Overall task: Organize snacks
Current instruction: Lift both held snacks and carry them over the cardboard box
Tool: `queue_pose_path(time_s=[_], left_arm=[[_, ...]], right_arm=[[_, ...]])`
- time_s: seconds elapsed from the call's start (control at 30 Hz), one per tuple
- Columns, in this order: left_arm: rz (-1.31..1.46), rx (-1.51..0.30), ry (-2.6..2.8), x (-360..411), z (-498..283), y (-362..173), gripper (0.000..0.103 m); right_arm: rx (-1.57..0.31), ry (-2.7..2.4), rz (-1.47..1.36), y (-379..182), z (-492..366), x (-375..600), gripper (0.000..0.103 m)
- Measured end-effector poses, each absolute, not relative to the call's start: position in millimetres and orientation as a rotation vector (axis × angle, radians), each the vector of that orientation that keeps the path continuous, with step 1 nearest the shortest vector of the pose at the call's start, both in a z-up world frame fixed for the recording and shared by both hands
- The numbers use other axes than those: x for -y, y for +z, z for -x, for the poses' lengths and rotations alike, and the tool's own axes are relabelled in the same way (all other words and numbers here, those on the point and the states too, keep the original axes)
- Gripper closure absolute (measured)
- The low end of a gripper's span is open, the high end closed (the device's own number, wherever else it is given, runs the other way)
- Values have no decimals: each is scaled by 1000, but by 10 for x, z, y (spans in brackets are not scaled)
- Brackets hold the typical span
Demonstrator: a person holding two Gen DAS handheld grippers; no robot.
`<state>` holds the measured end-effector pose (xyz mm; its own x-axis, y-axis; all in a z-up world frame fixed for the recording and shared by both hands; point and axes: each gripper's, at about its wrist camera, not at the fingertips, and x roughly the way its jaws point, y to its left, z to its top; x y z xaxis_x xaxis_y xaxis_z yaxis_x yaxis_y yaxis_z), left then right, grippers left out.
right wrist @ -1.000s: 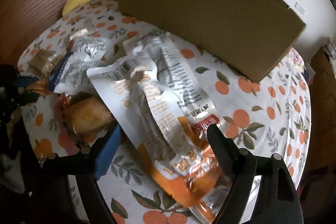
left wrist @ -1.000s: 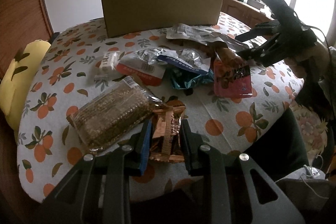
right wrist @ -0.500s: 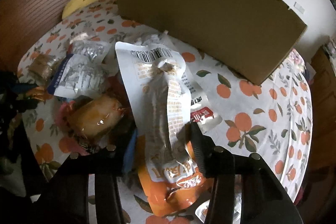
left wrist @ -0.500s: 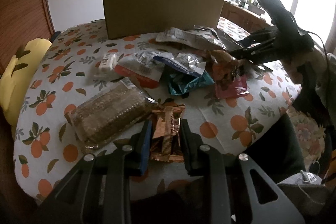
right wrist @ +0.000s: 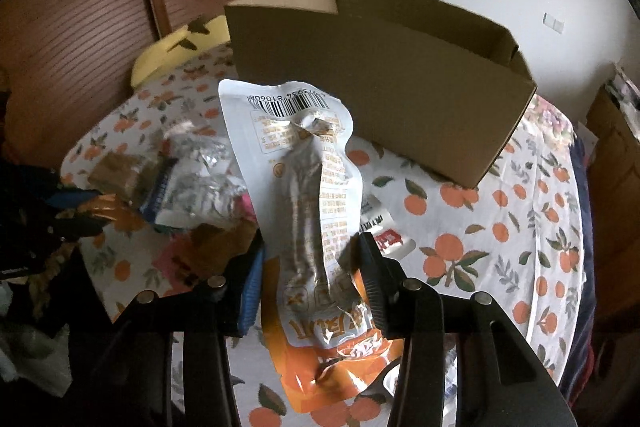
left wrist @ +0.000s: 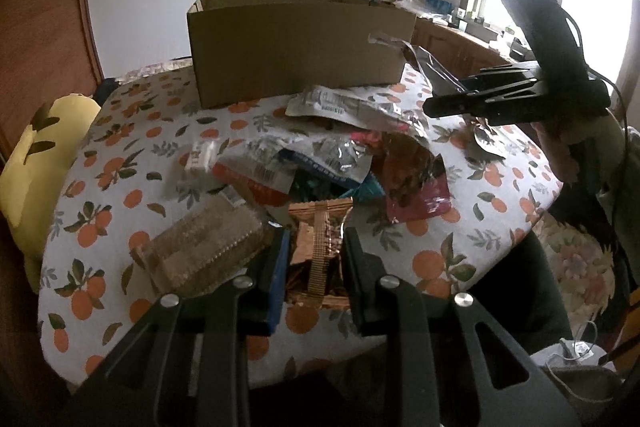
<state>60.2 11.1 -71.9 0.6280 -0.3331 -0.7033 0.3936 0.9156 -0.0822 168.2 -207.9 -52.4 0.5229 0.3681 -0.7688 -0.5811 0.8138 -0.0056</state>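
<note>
Right gripper: the black two-finger right gripper (right wrist: 310,267) has its jaws pinched on a white and orange foil snack pouch with a barcode (right wrist: 308,211). It grips the pouch near the orange end, with the barcode end pointing away toward the box.
Pouch position: lifted clear of the table, in front of the box's long side, not inside it. From the left wrist view only a crumpled clear edge of it (left wrist: 424,61) shows beyond the right gripper (left wrist: 440,103).
Left gripper: the black left gripper (left wrist: 316,251), one finger faced with blue padding, has its jaws closed against the sides of a copper-brown crinkled snack packet (left wrist: 320,239). The packet rests on the table at the near edge.
Box: an open brown cardboard box (left wrist: 296,43) stands upright on the far part of the table; its interior is not visible.
Table: round, covered by a white cloth printed with oranges (left wrist: 472,227).
Snack pile: loose packets lie between the box and the left gripper, among them a clear-wrapped block of brown bars (left wrist: 208,247) just beside the copper packet, a silver and blue foil bag (left wrist: 332,155) and a dark red packet (left wrist: 416,187).
Surroundings: a yellow cushion (left wrist: 36,155) sits at the table's left edge.
</note>
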Motion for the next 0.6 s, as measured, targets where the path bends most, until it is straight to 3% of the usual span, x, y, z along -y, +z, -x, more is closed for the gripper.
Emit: queue_pose_path(time_s=[0.6], left_arm=[[-62, -636, -403, -119, -1233, -2, 79]], right_arm=[[-722, 543, 241, 32, -1817, 2193, 58]])
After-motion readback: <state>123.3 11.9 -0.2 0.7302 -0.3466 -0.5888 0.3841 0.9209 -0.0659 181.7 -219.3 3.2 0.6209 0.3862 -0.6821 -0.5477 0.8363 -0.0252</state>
